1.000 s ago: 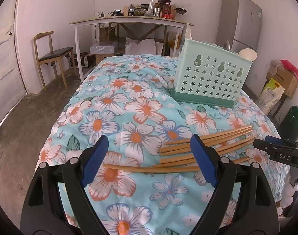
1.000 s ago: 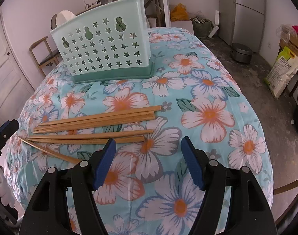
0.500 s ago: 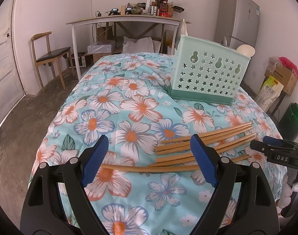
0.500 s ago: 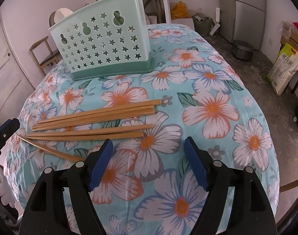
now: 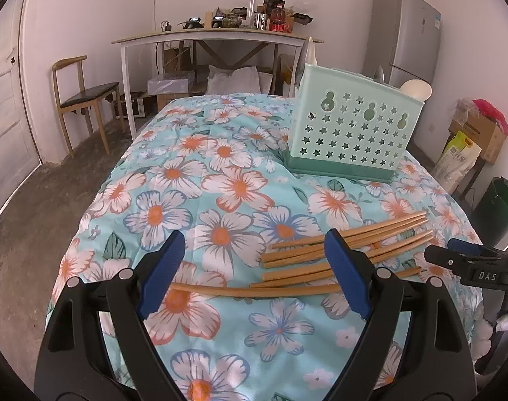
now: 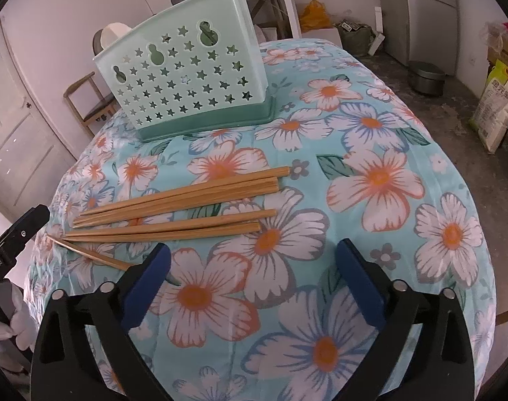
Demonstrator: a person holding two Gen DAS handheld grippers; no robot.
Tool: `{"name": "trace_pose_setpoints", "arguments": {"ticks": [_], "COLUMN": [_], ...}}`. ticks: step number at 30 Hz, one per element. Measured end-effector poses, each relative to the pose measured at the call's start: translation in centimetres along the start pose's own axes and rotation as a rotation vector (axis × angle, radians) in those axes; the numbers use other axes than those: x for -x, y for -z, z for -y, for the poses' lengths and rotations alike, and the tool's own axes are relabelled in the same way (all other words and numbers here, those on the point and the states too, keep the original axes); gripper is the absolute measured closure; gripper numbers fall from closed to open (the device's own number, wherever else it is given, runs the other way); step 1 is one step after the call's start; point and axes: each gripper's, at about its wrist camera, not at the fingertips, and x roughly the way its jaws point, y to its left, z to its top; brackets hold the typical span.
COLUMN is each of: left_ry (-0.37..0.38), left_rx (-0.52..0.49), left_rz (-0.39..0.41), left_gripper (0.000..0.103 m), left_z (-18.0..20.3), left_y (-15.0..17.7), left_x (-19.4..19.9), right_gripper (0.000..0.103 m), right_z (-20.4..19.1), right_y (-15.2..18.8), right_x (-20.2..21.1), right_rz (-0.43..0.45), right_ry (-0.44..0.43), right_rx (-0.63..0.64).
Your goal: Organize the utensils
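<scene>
Several long bamboo chopsticks (image 6: pixel 173 207) lie loose on the flowered turquoise tablecloth (image 6: pixel 381 180), on the near side of the pale mint plastic utensil basket with star-shaped cut-outs (image 6: pixel 183 80), well apart from it. Counted from the basket, a first bundle lies closest to it, with its blunt ends fanned slightly; a second pair lies just beyond that bundle, almost parallel to it; one single thin stick (image 6: pixel 87 250) lies furthest from the basket, angled across the tips of the others. The basket stands upright on its darker green base, and a cream-coloured rounded utensil head (image 5: pixel 416 88) rises above its rim at one end.

The right gripper (image 6: pixel 254 280) hangs above the cloth on the side of the chopsticks away from the basket; its blue-padded jaws have just been opening and now stand wide, with only flowered cloth between them. The left gripper (image 5: pixel 254 274) is also spread wide and grips nothing; seen from its own camera, the single thin stick (image 5: pixel 254 290) runs across the gap between its blue pads, and the other chopsticks (image 5: pixel 347 244) lie behind its right finger, toward the basket. Whether the pads touch that stick I cannot tell
</scene>
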Motion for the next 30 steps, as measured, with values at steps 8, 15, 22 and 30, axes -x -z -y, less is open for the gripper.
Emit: {"name": "trace_pose_setpoints", "arguments": {"ticks": [8,15,22,30], "left_ry": [0.003,0.018,0.047,0.129], "left_rx": [0.002,-0.017,-0.06,-0.099], "left_rz": [0.004,0.026,0.039,0.024], "left_gripper": [0.022,0.022,0.022,0.022], "left_z": [0.0,0.2,-0.1,0.4], "left_y": [-0.1,-0.3,1.1,3.0], "left_x": [0.2,1.6,4.2,5.2], "right_gripper": [0.006,0.006,0.006,0.007], "right_z": [0.4,0.6,0.7,-0.8], "right_y": [0.1,0.2,0.2,-0.3], "right_x": [0.2,0.4,0.5,2.3], "right_rz": [0.018,0.031,0.01,0.014], "right_ry": [-0.03,-0.046,-0.05,-0.116], "right_rx": [-0.028,-0.03,-0.022,0.005]}}
